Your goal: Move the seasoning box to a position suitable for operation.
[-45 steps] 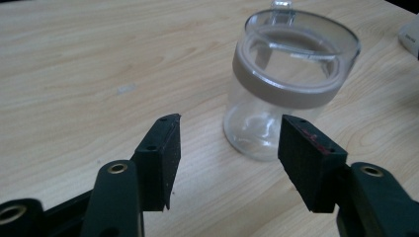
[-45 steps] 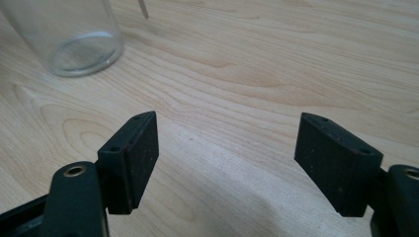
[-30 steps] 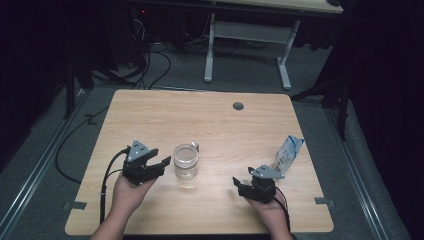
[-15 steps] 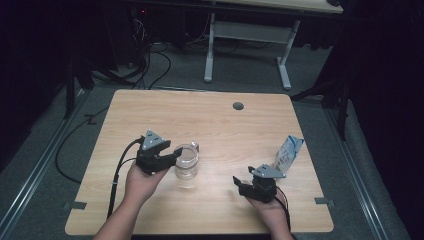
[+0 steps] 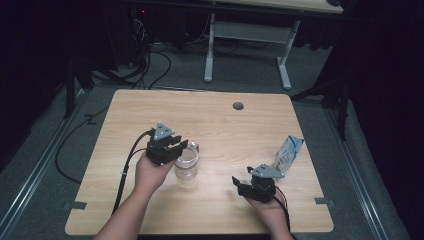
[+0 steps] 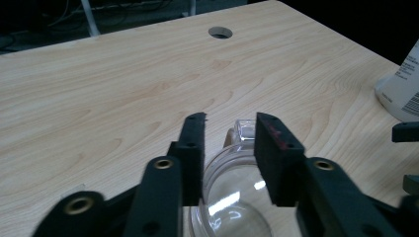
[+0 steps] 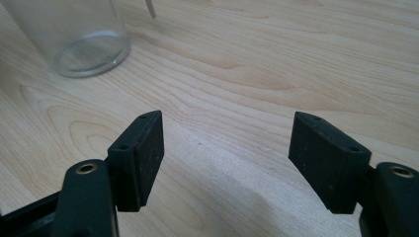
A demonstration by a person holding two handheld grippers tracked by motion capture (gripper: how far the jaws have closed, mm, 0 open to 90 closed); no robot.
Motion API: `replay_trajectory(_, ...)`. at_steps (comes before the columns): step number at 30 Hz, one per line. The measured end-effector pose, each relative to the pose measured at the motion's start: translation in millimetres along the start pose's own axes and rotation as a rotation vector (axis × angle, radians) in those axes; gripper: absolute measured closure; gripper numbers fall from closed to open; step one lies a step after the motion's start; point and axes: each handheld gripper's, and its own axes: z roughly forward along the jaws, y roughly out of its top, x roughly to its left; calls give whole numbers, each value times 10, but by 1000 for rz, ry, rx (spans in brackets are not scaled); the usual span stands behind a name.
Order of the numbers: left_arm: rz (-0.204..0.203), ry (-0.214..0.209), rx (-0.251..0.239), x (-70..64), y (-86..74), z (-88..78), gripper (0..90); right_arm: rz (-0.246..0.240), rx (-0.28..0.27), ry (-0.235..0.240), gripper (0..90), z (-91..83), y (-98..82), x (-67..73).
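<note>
Glass jar [image 5: 186,162], stood near the table's [image 5: 215,120] middle, was straddled at its rim by the closing, not yet visibly pressing left gripper [image 5: 176,147], so a slip or tipping was risked, while the right gripper [image 5: 241,184] was held spread.

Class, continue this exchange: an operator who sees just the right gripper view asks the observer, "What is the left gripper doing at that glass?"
Observer: The left gripper sits over the glass jar. Its fingers have just been closing with the jar's rim between them, not yet clamped.
Operator: Is anything standing near my gripper?
Observer: A white and blue packet stands upright just beyond the right gripper, apart from it.
</note>
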Motion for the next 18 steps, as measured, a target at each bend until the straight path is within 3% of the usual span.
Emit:
replay_trajectory(7, 37, 22, 12, -36, -36, 122, 895, 0, 4, 1, 297, 5, -1, 0)
replay_trajectory(13, 61, 31, 38, -59, -101, 217, 900, 4, 4, 0, 297, 2, 0, 0)
replay_trajectory(15, 44, 40, 50, -59, -99, 243, 900, 1, 4, 1, 297, 5, -1, 1)
replay_trajectory(18, 52, 47, 57, -68, -106, 272, 900, 0, 5, 1, 297, 6, -1, 6)
